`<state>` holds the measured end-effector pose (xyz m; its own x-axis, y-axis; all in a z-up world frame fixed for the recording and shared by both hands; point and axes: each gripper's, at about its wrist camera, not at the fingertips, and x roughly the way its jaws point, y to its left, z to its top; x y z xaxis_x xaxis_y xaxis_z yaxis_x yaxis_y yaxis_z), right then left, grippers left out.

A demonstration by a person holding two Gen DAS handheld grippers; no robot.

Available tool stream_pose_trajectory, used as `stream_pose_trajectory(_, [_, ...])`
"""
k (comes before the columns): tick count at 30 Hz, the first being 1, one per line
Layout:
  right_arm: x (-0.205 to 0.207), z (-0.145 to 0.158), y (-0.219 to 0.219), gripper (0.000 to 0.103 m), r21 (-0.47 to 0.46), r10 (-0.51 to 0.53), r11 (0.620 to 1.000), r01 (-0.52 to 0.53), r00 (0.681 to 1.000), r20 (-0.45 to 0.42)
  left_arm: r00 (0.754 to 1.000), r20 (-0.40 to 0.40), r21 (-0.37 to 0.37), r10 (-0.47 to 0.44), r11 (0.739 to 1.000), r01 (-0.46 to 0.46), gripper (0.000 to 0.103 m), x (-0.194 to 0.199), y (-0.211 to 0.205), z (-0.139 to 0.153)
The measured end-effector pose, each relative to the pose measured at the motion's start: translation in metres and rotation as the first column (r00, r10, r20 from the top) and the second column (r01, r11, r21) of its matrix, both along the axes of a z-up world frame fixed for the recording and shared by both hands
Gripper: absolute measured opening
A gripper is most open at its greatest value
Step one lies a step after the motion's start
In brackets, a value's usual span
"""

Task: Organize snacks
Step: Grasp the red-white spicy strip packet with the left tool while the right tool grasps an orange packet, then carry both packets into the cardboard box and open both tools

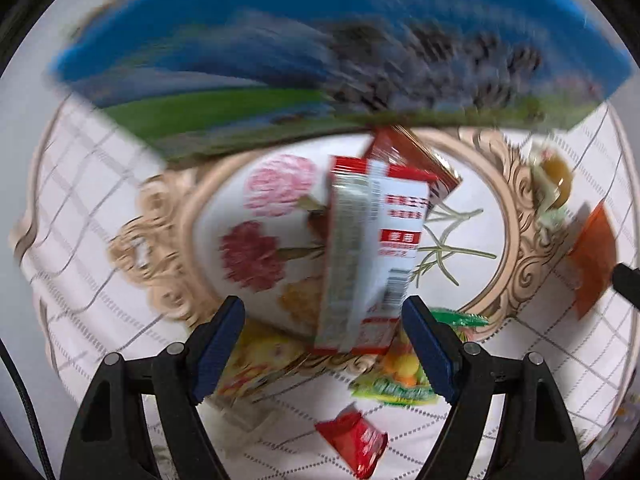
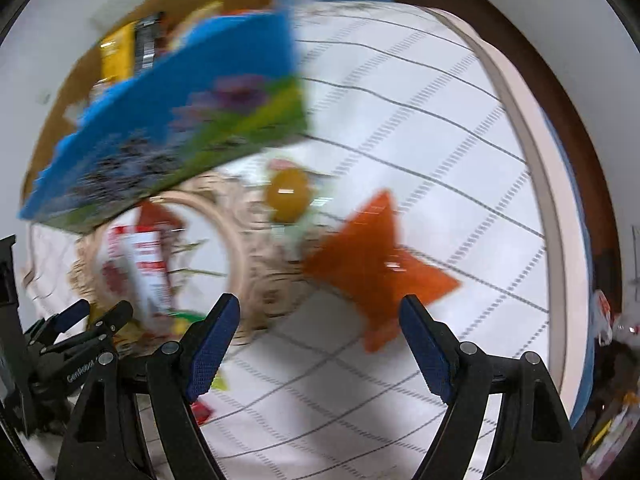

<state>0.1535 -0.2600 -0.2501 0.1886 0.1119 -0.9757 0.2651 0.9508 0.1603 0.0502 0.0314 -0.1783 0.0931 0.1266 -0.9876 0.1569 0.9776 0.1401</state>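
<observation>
Both sets of jaws apart, empty. Left gripper (image 1: 322,344) over red-and-white snack box (image 1: 368,256), 12 o'clock, on bench (image 1: 100,184); red packet (image 1: 356,440) there only. Right gripper (image 2: 320,344) facing orange packet (image 2: 372,268).

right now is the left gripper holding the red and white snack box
No: the left gripper is open, and the red and white snack box lies loose on the floral oval tray ahead of it.

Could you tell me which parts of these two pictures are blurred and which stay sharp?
Left wrist view: the blue box is heavily smeared, the red-and-white packet mildly, while the left tool is crisp. Right wrist view: the orange packet is smeared, the right tool sharp.
</observation>
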Motion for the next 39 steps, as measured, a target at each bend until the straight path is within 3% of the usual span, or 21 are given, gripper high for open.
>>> stream_pose_trajectory(6, [0.011, -0.021, -0.015, 0.084, -0.107, 0.057, 0.992, -0.061, 0.997, -0.045, 0.996, -0.043, 0.034, -0.073, 0.997, 0.075, 0.079, 0.018, -0.027, -0.036])
stream_pose_trajectory(7, [0.014, -0.023, -0.014, 0.084, -0.127, 0.074, 0.989, -0.08, 0.996, -0.046, 0.997, -0.029, 0.034, -0.078, 0.996, 0.079, 0.077, 0.019, -0.029, -0.036])
stream_pose_trajectory(10, [0.024, -0.036, -0.004, 0.084, -0.171, 0.207, 0.961, -0.219, 0.975, -0.082, 0.997, -0.007, 0.014, -0.071, 0.997, 0.071, 0.052, 0.019, -0.028, -0.034])
stream_pose_trajectory(13, [0.027, -0.048, 0.005, 0.081, -0.181, 0.286, 0.935, -0.305, 0.95, -0.126, 0.999, -0.011, -0.002, -0.053, 0.999, 0.053, 0.049, 0.012, -0.024, -0.03])
stream_pose_trajectory(14, [0.025, -0.05, 0.009, 0.075, -0.169, 0.304, 0.931, -0.322, 0.944, -0.127, 0.999, -0.017, -0.008, -0.041, 0.999, 0.041, 0.049, 0.008, -0.02, -0.03])
stream_pose_trajectory(15, [0.024, -0.05, 0.011, 0.06, -0.163, 0.312, 0.93, -0.33, 0.942, -0.125, 0.999, -0.033, -0.022, -0.018, 1.0, 0.018, 0.049, 0.002, -0.013, -0.031])
stream_pose_trajectory(16, [0.023, -0.05, 0.014, 0.053, -0.161, 0.315, 0.929, -0.334, 0.94, -0.13, 0.999, -0.041, -0.029, -0.004, 1.0, 0.003, 0.049, -0.004, -0.009, -0.033])
stream_pose_trajectory(18, [0.019, -0.053, 0.015, 0.052, -0.14, 0.279, 0.943, -0.303, 0.946, -0.165, 0.996, -0.076, -0.045, 0.045, 0.998, -0.049, 0.049, -0.016, 0.004, -0.036])
stream_pose_trajectory(21, [0.012, -0.06, 0.004, 0.052, 0.021, 0.183, 0.983, -0.182, 0.966, -0.184, 0.984, -0.132, -0.098, 0.117, 0.987, -0.131, 0.049, -0.029, 0.025, -0.044])
stream_pose_trajectory(23, [0.009, -0.056, 0.002, 0.06, 0.032, 0.193, 0.981, -0.19, 0.964, -0.184, 0.978, -0.157, -0.122, 0.139, 0.98, -0.159, 0.05, -0.033, 0.032, -0.05])
stream_pose_trajectory(24, [0.008, -0.053, 0.005, 0.079, 0.023, 0.223, 0.975, -0.223, 0.957, -0.185, 0.976, -0.164, -0.133, 0.142, 0.977, -0.164, 0.051, -0.033, 0.033, -0.052])
stream_pose_trajectory(25, [0.006, -0.049, 0.008, 0.089, 0.02, 0.265, 0.964, -0.266, 0.946, -0.187, 0.976, -0.168, -0.137, 0.142, 0.977, -0.165, 0.052, -0.031, 0.033, -0.053])
stream_pose_trajectory(32, [-0.014, -0.057, 0.035, 0.089, -0.094, 0.448, 0.867, -0.49, 0.847, -0.286, 0.975, -0.177, -0.14, 0.132, 0.978, -0.158, 0.056, -0.027, 0.033, -0.06])
stream_pose_trajectory(33, [-0.017, -0.062, 0.036, 0.089, -0.1, 0.443, 0.867, -0.489, 0.846, -0.298, 0.976, -0.175, -0.141, 0.126, 0.978, -0.152, 0.056, -0.022, 0.031, -0.059])
stream_pose_trajectory(36, [-0.023, -0.075, 0.025, 0.058, -0.064, 0.361, 0.916, -0.396, 0.883, -0.299, 0.977, -0.188, -0.151, 0.103, 0.98, -0.132, 0.056, -0.028, 0.029, -0.058])
stream_pose_trajectory(37, [-0.025, -0.076, 0.021, 0.053, -0.04, 0.325, 0.936, -0.351, 0.9, -0.289, 0.976, -0.193, -0.155, 0.101, 0.979, -0.131, 0.056, -0.034, 0.02, -0.062])
stream_pose_trajectory(39, [-0.028, -0.077, 0.012, 0.053, 0.028, 0.252, 0.967, -0.253, 0.932, -0.261, 0.975, -0.204, -0.158, 0.092, 0.979, -0.125, 0.056, -0.043, 0.019, -0.066])
